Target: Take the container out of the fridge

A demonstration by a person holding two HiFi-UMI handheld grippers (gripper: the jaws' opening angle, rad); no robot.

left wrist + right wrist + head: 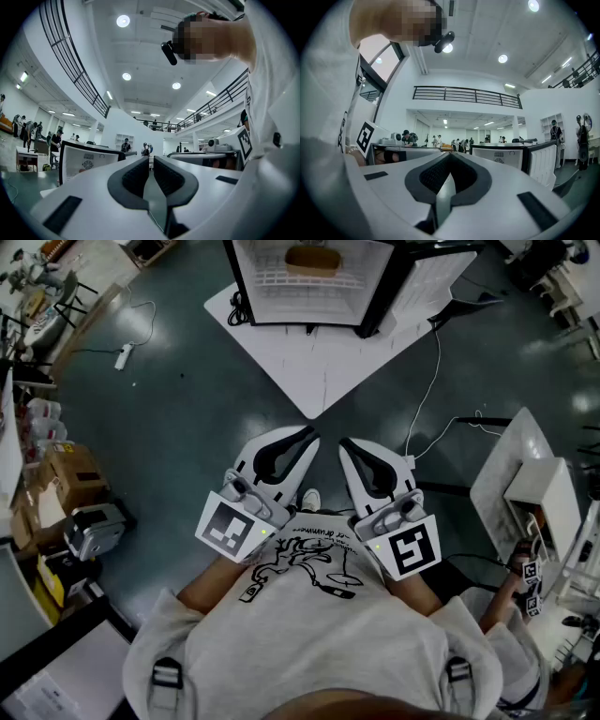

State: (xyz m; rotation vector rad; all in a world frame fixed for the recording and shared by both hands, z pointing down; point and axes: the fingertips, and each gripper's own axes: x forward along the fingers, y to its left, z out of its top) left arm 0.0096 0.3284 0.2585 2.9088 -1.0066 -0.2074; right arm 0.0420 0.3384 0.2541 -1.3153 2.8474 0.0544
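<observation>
Grey floor (169,409) runs ahead to the open fridge (272,301). Brown container (312,259), probably the target, sits on a shelf inside. Left gripper (302,439) and right gripper (349,446) are well short of the fridge, jaws together, empty, likely parked before the reach.

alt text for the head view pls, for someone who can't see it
Seen from above, a person holds the left gripper and the right gripper side by side at the chest, both shut and empty, pointing toward a small open fridge on a white mat ahead. A brown container sits on the fridge's wire shelf, untouched.
</observation>
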